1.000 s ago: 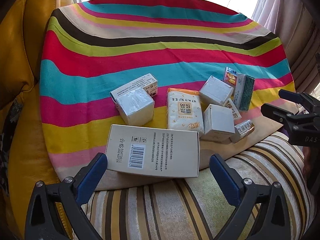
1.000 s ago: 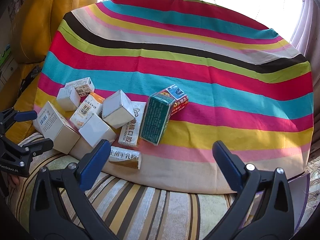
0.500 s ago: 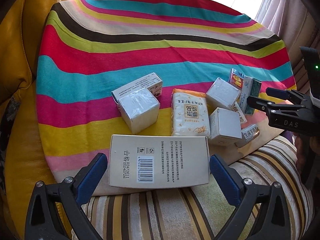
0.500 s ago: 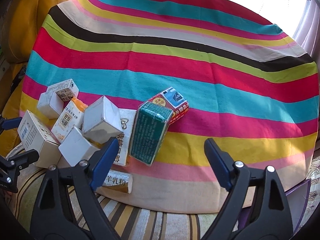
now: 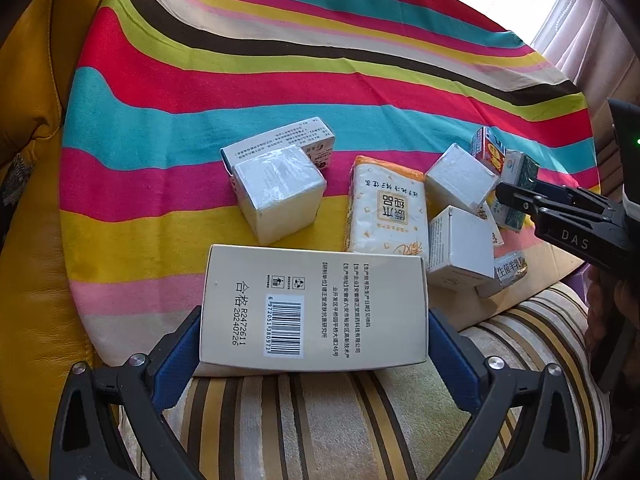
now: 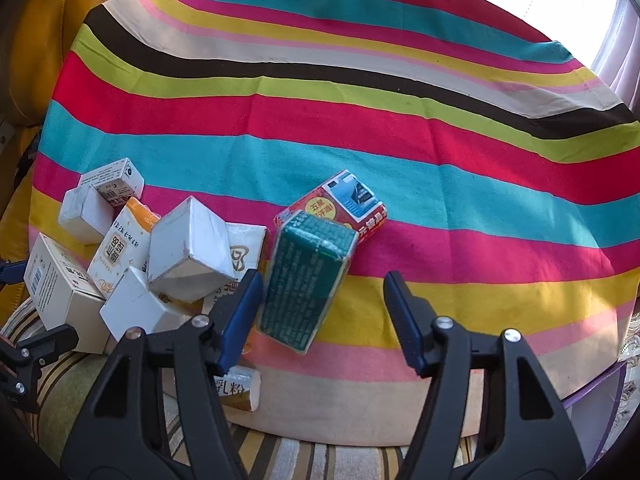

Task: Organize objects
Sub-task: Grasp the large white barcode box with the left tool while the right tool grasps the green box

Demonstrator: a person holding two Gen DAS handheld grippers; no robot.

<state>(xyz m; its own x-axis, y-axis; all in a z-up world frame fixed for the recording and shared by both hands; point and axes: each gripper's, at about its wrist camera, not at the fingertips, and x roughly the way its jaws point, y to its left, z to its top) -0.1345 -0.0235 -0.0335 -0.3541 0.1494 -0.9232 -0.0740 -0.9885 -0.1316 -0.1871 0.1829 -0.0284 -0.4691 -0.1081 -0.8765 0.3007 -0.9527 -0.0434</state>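
The right gripper point(image 6: 322, 312) is seen partly open, its jaws having just been closing, and the green box point(image 6: 306, 280) is caught between them without a visible squeeze. The left pad lies just beside the box's near left edge; a clear gap is left at the right pad. From the gripper, the box is found at about 11 o'clock, its long axis run from 6 toward 12, tilted slightly right. The red-and-blue box point(image 6: 344, 208) is leaned against its far end. This hand is judged the nearer one for it.

The left gripper point(image 5: 314, 344) is set around the large barcode carton point(image 5: 316, 304), both pads at its short ends, apparently touching. The cluster of small white boxes point(image 5: 460, 216) is spread at 1 o'clock on the striped cloth point(image 5: 280, 72).
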